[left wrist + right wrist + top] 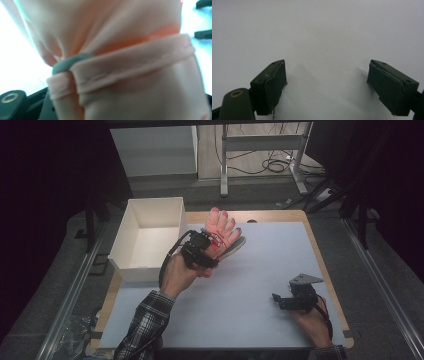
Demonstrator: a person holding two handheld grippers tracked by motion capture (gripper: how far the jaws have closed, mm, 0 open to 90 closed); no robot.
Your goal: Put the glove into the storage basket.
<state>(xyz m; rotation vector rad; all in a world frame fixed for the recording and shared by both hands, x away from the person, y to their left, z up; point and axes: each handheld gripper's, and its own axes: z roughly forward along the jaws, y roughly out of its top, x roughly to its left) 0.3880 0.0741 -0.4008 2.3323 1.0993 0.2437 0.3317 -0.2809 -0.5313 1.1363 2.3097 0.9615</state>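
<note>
Low at the right: right gripper (286, 301), jaws wide, nothing between. Mid-frame: left gripper (209, 251) pinched tight on a pink glove (221, 228) (cuff bunched up), lifted off the pale mat (260, 270). Upper left, beside it: white box (131, 227).

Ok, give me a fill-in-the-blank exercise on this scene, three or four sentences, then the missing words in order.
1. The left gripper is shut on a pink ____.
2. The right gripper rests with its jaws ____ and nothing between them.
3. The white box stands at the table's ____ edge in the high view.
4. In the left gripper view, the fabric pinched at the grey pad is the glove's hemmed ____.

Missing words: glove; open; left; cuff
</note>
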